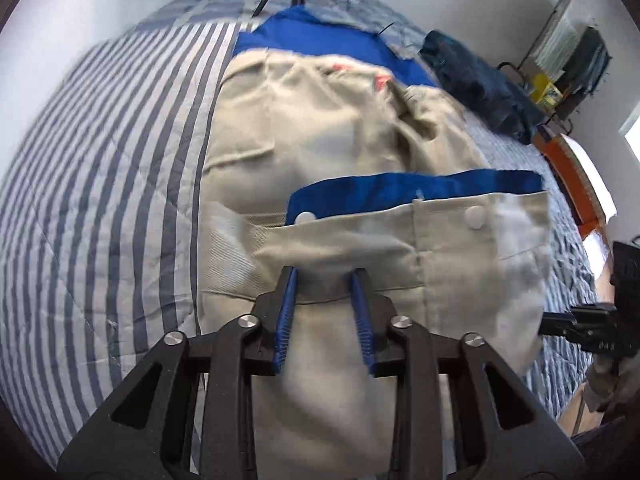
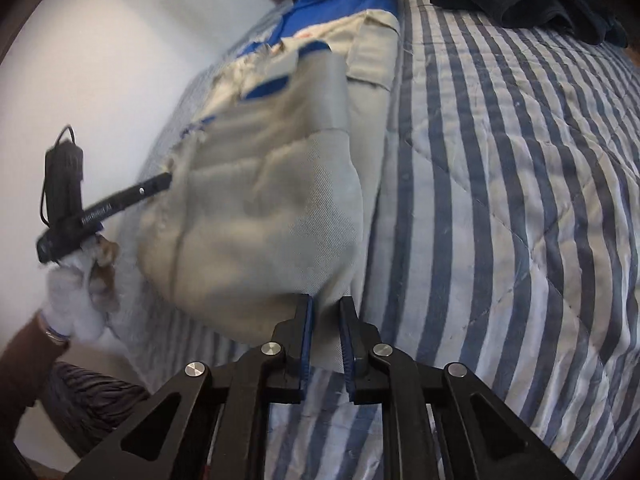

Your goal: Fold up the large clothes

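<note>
Shown first, the left gripper [image 1: 325,276] has its blue pads [image 1: 289,312] apart with a ridge of beige cloth between them, whether pinched cannot be told, while the right gripper [image 2: 326,306] has its fingers nearly together on the garment's near hem. Outward, the beige jacket [image 1: 320,128] with blue trim [image 1: 416,186] lies lengthwise on the striped bed quilt [image 2: 500,200], its lower part lifted. Judged soft, light and limp, it would sag between holds, so the doubled hem corners suit gripping best.
</note>
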Available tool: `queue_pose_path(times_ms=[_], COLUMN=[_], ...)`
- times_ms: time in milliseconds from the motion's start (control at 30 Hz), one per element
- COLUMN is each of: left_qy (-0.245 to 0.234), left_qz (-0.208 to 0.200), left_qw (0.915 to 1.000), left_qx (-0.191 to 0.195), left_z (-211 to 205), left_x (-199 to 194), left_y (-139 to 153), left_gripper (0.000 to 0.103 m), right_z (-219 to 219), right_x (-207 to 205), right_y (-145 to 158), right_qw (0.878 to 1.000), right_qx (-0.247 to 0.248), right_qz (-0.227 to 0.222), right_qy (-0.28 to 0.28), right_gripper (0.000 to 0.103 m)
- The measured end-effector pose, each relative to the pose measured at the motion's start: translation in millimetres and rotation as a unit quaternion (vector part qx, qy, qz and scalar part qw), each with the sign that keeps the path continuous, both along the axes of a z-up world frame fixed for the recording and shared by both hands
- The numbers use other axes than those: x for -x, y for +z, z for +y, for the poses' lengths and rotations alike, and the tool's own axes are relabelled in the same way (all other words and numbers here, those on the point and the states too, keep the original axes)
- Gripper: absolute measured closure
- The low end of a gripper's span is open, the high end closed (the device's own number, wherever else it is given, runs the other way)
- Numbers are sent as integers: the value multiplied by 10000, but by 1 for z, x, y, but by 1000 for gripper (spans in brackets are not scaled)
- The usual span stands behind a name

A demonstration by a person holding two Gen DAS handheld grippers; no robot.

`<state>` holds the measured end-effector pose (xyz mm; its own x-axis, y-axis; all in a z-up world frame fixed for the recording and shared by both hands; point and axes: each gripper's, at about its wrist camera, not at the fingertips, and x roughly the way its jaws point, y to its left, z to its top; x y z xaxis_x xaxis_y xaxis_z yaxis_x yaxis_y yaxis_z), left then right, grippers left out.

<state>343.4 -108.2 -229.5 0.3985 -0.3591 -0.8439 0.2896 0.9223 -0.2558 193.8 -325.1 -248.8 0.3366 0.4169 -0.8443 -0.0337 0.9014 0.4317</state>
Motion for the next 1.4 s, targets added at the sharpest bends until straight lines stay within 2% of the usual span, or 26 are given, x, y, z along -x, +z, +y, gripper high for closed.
queue_pose_path(times_ms=[100,167,200,267,333,400,467,633,700,800,900,1000,1033,1100,1167,1267,1333,1400], left_qy=[11,77,157,204,216,277,359,334,284,183,69,211,261,274,215,226,253,315], left_qz=[-31,-75,-180,-400,-574,-637,-646,-500,-453,-302,-400,-93,-35,-238,-480,-840,-994,-1214], left_qw=[10000,9999,9997,9990,9980,9973,9967,9975,9982,9994,9992,9996,9994,9988,9976,9934,9915,9885], left_qx=[14,56,55,85,166,254,333,376,274,55,-11,174,245,328,455,746,796,845], left_z=[1,5,9,16,23,29,34,34,31,26,23,28,31,37,44,59,67,74], left_x=[-3,-2,0,5,9,9,7,-1,-4,-9,-10,-17,-19,-17,-16,-21,-31,-44], left_y=[-1,6,12,25,35,40,41,32,23,3,-5,0,5,28,53,98,121,146], left_gripper=[71,71,71,71,71,71,71,71,71,71,69,69,69,69,69,69,61,59], right_z=[4,7,10,15,26,43,58,73,71,61,73,81,78,72,67,53,47,44], right_x=[0,2,2,6,9,3,-12,-59,-74,-84,-85,-88,-89,-87,-82,-78,-80,-87], right_y=[5,19,31,56,77,89,91,70,54,34,18,21,27,43,66,106,132,158], right_qw=[9998,9988,9972,9918,9847,9765,9707,9730,9740,9813,9749,9707,9732,9750,9728,9743,9730,9680], right_qx=[172,480,703,1019,1085,1169,1293,1532,1760,1621,1985,2218,2129,2013,1992,1666,1564,1638], right_qz=[50,-74,-251,-770,-1355,-1792,-1997,-1709,-1418,-1033,-991,-894,-842,-936,-1182,-1512,-1693,-1902], right_qy=[12,85,73,87,163,264,326,228,159,76,166,225,201,99,42,-93,-112,-64], right_gripper=[93,92,90,80,70,69,69,69,74,77,77,76,76,76,71,67,65,64])
